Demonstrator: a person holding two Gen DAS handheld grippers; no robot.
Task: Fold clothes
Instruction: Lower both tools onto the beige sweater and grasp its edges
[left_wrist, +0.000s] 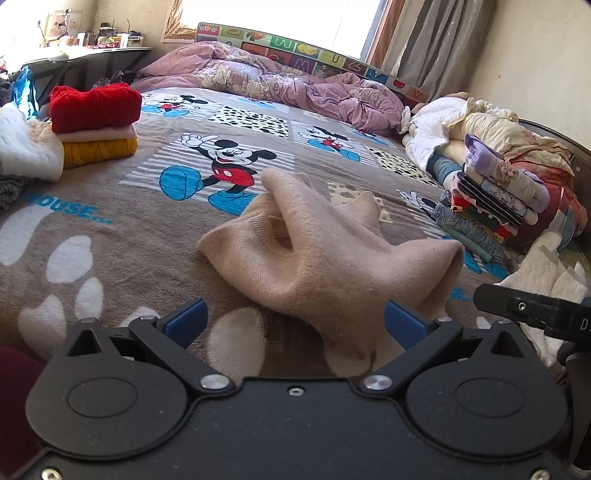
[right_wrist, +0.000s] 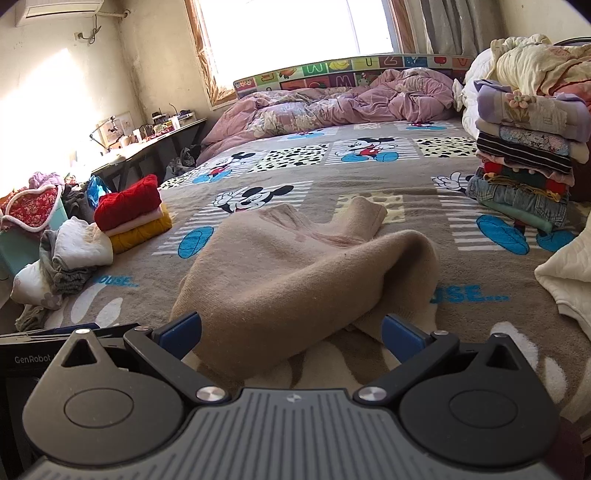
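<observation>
both wrist views sit low, close over the bed (left_wrist: 110, 229), facing the window (right_wrist: 295, 26).

Under me is a bed with a brown cartoon-mouse blanket (right_wrist: 332, 192). At its far end lies a crumpled pink duvet (right_wrist: 332, 103), behind it a colourful letter-tile headboard (right_wrist: 332, 68) and a bright window (right_wrist: 295, 26). On my left a desk (right_wrist: 155, 142) stands full of small things. Grey curtains (left_wrist: 439, 40) hang at right.

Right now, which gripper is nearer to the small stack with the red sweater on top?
Left. The left gripper is on the side of the red sweater stack; the right gripper sits beyond it, toward the tall clothes pile.
</observation>
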